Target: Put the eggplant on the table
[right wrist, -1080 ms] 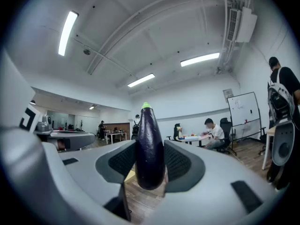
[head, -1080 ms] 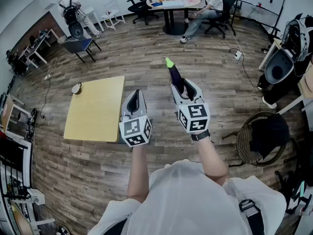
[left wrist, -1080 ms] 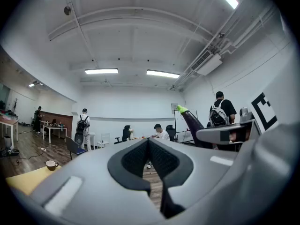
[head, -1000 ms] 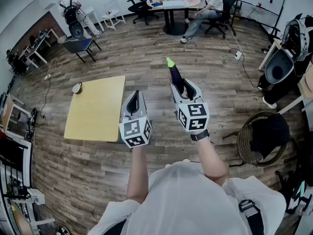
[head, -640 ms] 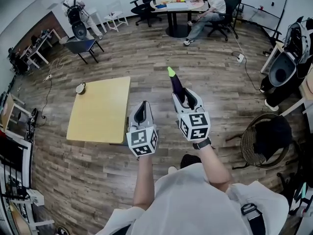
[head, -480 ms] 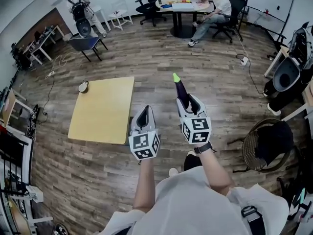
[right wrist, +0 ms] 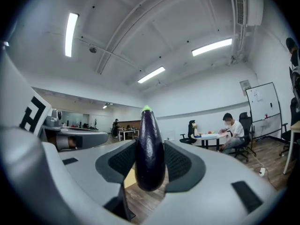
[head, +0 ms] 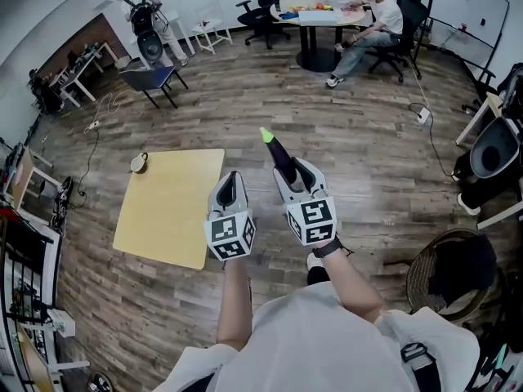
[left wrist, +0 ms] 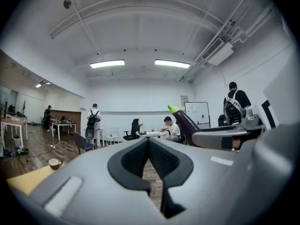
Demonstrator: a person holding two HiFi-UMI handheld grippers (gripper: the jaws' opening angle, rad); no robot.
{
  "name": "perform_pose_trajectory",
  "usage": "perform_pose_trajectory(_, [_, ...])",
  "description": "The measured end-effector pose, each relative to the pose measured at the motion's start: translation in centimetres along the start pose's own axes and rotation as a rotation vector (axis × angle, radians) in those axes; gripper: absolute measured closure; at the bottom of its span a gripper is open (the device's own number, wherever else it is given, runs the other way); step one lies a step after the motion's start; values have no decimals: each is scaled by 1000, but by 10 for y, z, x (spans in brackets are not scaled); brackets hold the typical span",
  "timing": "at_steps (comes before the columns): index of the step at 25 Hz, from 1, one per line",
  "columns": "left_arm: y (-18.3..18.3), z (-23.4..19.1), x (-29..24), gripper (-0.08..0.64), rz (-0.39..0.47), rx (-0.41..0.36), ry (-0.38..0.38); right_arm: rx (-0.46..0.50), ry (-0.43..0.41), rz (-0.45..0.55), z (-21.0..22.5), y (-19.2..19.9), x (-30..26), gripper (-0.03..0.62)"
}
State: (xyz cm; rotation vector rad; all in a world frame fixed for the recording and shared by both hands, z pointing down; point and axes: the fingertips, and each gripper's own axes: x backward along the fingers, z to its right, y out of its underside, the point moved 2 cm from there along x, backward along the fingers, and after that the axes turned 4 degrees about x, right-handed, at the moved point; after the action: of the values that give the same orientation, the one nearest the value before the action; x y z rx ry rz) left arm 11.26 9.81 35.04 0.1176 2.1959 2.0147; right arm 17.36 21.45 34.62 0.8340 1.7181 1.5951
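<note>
A dark purple eggplant (right wrist: 149, 153) with a green tip stands upright between the jaws of my right gripper (head: 288, 168), which is shut on it; in the head view the eggplant (head: 276, 148) pokes forward above the wooden floor, to the right of the table. The eggplant (left wrist: 187, 122) also shows at the right of the left gripper view. My left gripper (head: 230, 188) is shut with nothing in it, held beside the right one near the table's right edge. The small yellow table (head: 168, 204) lies at the left, below both grippers.
A cup (head: 139, 162) sits at the yellow table's far left corner. A dark chair (head: 149, 78) stands beyond it. A round table (head: 320, 16) with a seated person is at the far end. A wicker chair (head: 445, 272) is at the right.
The view has shifted; both grippers with the eggplant now sit closer to the yellow table's right edge. The right gripper keeps its hold on the eggplant.
</note>
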Motion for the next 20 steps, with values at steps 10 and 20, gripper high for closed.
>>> perform_pose_trajectory(10, [4, 3, -100, 551, -36, -66, -101, -51, -69, 49, 73, -9, -84, 407])
perform_pose_trajectory(20, [27, -86, -104, 551, -87, -15, -301, -71, -245, -11, 26, 17, -165, 407])
